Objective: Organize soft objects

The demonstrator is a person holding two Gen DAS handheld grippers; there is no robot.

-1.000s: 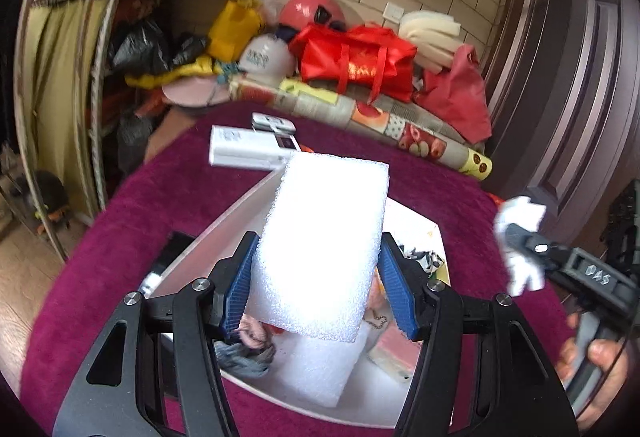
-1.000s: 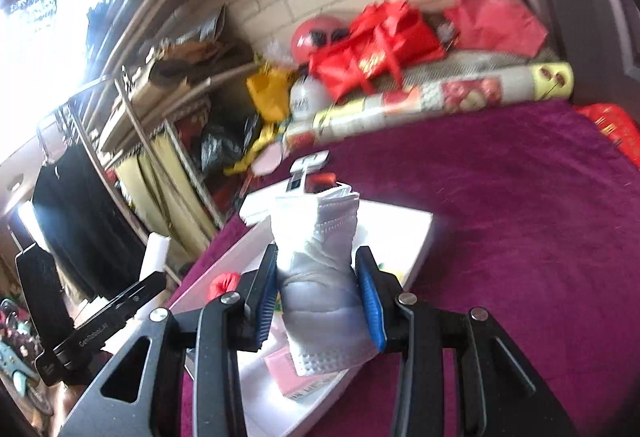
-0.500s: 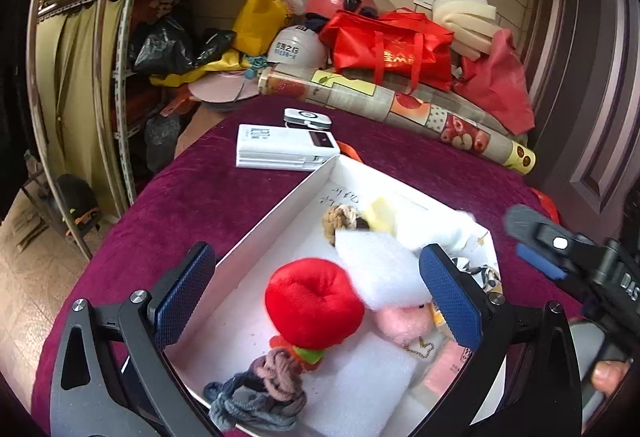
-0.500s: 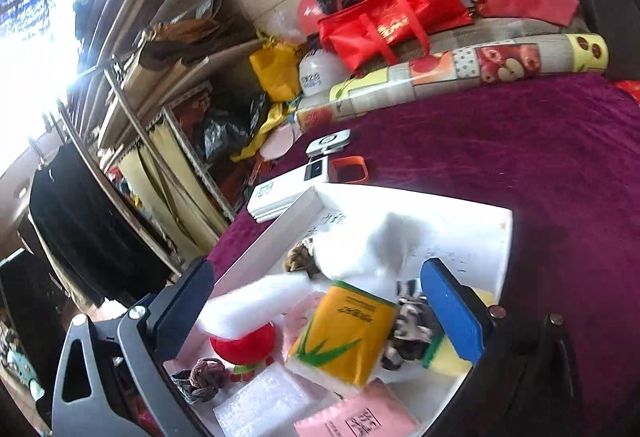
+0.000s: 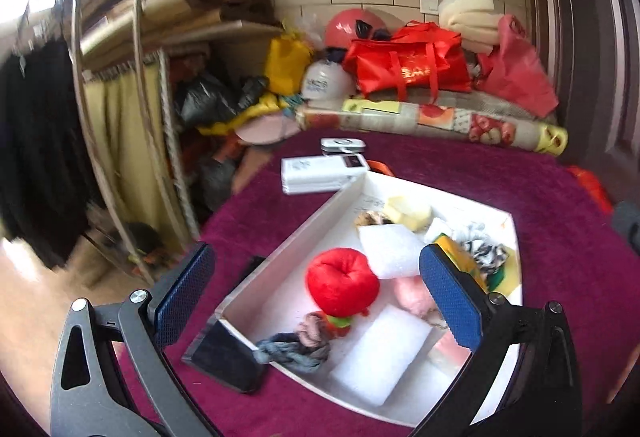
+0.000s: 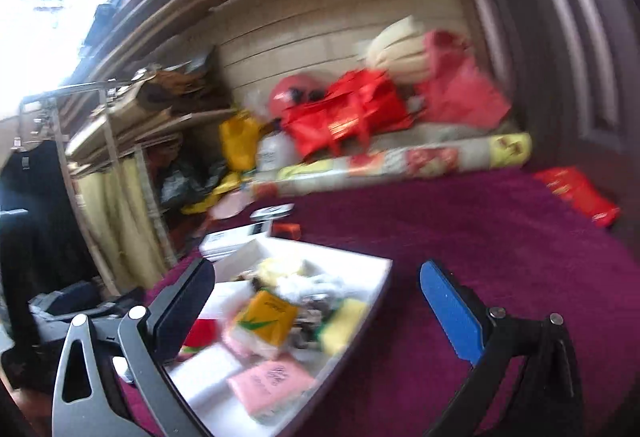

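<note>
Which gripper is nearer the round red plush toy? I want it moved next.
Left. The left gripper hangs open right over the round red plush toy; the right gripper sits further off, toward the white tray's opposite side.

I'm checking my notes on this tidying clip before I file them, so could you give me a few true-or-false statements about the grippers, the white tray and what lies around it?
1. The left gripper stands wide open with nothing between its blue pads. True.
2. The right gripper is clamped on a white sock. False: its jaws are wide apart and hold nothing.
3. The round red plush toy lies inside the shallow white tray. True.
4. The tray sits on a bare wooden tabletop. False: it sits on a dark magenta velvet cloth.
5. The flat white rectangular box lies outside the tray, beyond its far corner. True.
6. The black phone lies inside the tray. False: it lies on the cloth, against the tray's near corner.
</note>
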